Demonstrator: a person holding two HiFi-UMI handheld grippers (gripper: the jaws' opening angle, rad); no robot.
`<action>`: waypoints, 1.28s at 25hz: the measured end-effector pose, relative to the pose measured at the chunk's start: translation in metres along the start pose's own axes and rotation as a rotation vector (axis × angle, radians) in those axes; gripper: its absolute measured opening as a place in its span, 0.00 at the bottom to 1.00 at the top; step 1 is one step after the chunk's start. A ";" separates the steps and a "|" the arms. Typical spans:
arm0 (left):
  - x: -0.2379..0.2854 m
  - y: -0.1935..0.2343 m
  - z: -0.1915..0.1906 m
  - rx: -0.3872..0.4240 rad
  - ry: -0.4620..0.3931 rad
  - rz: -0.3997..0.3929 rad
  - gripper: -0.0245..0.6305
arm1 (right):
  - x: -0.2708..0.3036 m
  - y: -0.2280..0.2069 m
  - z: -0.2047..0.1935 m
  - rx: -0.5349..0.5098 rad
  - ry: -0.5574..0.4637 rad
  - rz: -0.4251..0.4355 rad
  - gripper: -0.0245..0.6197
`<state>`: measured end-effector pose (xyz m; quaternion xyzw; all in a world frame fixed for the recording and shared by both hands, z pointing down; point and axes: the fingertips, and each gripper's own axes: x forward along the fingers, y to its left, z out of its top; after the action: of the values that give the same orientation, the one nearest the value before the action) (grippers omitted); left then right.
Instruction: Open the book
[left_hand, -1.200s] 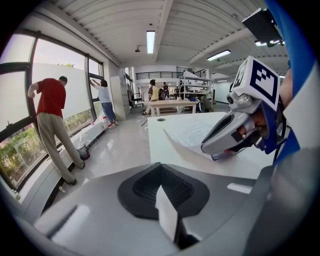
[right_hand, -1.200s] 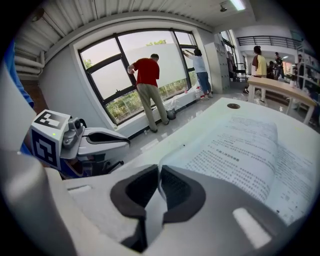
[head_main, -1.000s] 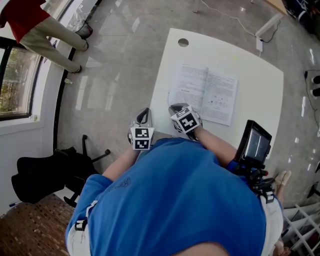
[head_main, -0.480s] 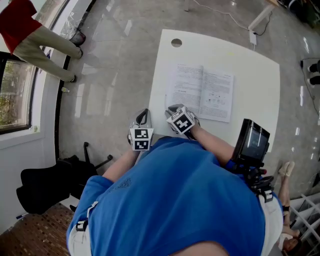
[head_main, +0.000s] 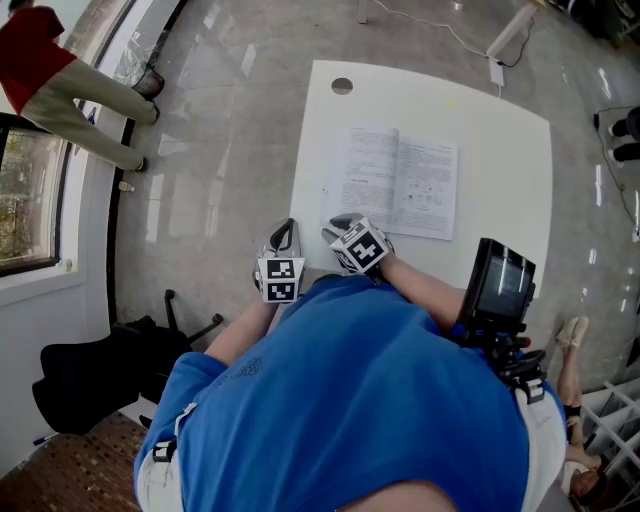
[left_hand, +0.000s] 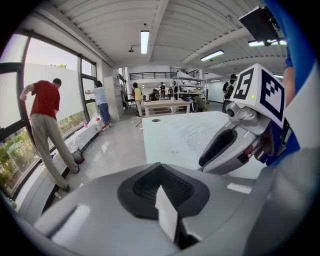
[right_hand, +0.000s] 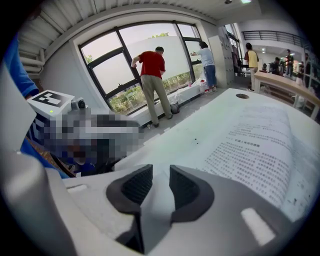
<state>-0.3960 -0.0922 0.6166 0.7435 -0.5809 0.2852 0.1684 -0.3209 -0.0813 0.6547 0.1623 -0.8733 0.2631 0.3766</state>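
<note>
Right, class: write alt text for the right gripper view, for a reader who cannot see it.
The right gripper's grey jaws, with black ribbed pads, stand apart with nothing between them, having just been opening, above a white table. An open book of white printed pages lies flat to the right. Beyond, people stand at large windows.

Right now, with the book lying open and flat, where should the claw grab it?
Probably its near left corner, coming low from the person's side. The book lies flat on the table, so only a loose page edge can be pinched, and the right claw, jaws just opened and empty, sits beside that corner.
</note>
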 end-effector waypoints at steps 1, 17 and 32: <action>0.001 -0.001 0.000 -0.001 -0.002 0.000 0.05 | -0.002 0.000 0.001 0.002 -0.013 0.001 0.19; -0.010 -0.138 0.044 0.092 -0.128 -0.136 0.05 | -0.142 -0.030 -0.054 0.042 -0.268 -0.195 0.17; -0.080 -0.262 0.065 0.147 -0.268 -0.168 0.05 | -0.285 -0.020 -0.133 0.030 -0.488 -0.414 0.06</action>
<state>-0.1421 0.0013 0.5375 0.8311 -0.5116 0.2103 0.0579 -0.0463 0.0039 0.5269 0.4002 -0.8823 0.1472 0.1993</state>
